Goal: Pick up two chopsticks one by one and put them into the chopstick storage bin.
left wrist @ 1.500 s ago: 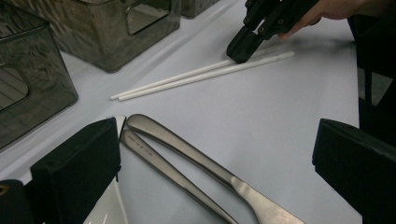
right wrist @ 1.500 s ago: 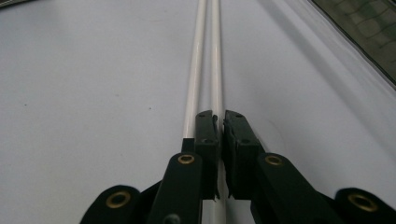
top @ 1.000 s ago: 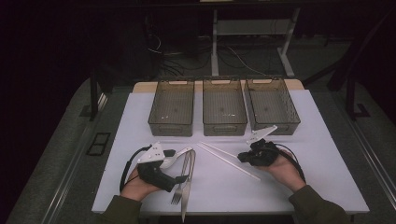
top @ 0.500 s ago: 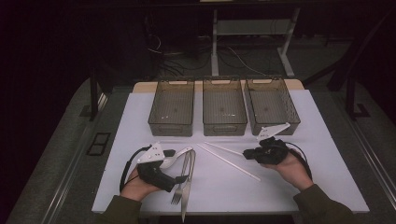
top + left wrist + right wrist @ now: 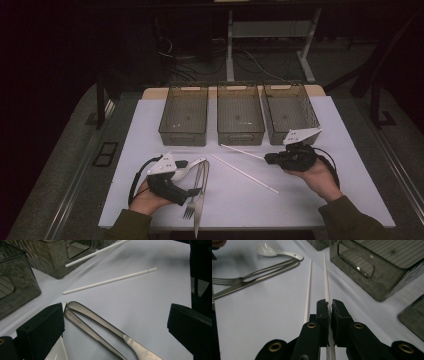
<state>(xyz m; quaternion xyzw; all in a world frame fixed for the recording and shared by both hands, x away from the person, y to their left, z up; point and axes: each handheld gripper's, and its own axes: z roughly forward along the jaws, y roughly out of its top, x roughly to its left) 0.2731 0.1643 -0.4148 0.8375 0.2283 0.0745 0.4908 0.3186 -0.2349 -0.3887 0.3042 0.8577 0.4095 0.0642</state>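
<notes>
Chopstick, slim, straight and white, is clamped in right gripper jaws; left gripper jaws apart

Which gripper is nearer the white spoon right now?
Left. The left gripper sits right beside the white spoon, with the fork and knife next to it. The right gripper is across the table, shut on a white chopstick.

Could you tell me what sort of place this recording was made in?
Probably a lab or workshop: a white-covered table with three bins in a row, loose cables on the floor, and dark surroundings.
</notes>
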